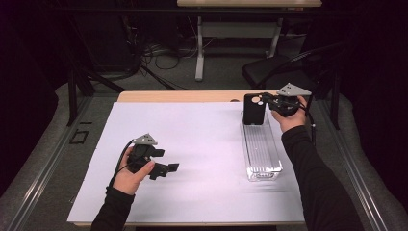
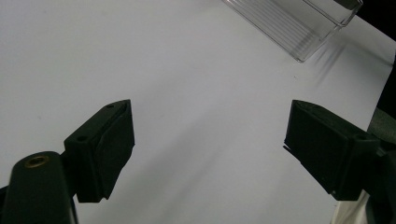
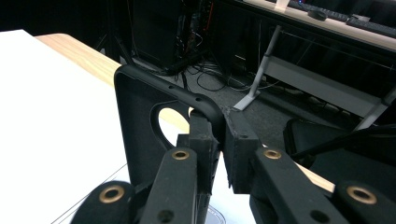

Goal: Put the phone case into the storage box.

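Two grippers work over a white sheet (image 1: 192, 144) that covers most of a wooden table (image 1: 178, 96). In the high view, the right gripper (image 1: 267, 102) sits in the upper right of the frame, its jaws clenched on the edge of a black case (image 1: 253, 109). The case stands upright at the far end of a clear tray (image 1: 262, 149), its round cutout near the top; whether its lower edge touches the tray cannot be told. The tray lies lengthwise right of centre, running from the case down toward the lower right.

In the right gripper view the case (image 3: 140, 121) fills the centre left, with the cutout showing the sheet and table edge behind it. The right gripper (image 3: 219, 140) pinches the case's rim at its upper right corner, one jaw on each side of the thin wall.

The left gripper (image 1: 168, 168) is in the lower left of the high view, held just above the sheet, well apart from the tray, with its jaws released and nothing between them. In the left gripper view, the left gripper (image 2: 208, 140) shows both jaws spread wide at the lower corners, bare sheet (image 2: 187, 70) between them, and a corner of the tray (image 2: 299, 23) at the upper right.
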Tool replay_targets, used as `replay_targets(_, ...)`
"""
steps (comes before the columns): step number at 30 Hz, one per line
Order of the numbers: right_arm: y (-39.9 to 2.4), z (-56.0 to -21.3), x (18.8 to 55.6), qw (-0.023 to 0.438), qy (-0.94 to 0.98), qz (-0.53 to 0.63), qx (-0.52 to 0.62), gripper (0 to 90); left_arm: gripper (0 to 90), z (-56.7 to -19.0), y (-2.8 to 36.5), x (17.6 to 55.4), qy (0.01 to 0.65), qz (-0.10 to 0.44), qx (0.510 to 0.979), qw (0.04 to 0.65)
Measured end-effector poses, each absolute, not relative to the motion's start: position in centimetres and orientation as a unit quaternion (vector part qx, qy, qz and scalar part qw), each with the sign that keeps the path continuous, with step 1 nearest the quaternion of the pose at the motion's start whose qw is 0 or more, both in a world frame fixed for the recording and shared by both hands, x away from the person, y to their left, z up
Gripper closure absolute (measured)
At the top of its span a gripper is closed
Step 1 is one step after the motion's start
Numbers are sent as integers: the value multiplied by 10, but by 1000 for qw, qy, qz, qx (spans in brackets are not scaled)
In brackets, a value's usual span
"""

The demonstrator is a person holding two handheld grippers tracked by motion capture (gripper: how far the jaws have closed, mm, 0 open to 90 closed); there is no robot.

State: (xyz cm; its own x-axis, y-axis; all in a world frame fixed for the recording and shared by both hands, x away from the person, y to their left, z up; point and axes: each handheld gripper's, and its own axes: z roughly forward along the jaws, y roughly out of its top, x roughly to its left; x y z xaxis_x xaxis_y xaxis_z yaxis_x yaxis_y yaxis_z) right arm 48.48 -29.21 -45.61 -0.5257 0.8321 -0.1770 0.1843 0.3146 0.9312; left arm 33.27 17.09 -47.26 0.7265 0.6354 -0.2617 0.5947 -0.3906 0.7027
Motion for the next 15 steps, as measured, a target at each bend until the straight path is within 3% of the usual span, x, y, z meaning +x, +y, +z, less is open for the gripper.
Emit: replay_targets(15,-290,-462,490,347,735,474,339,830,163,-474,172,333,369,26,834,409)
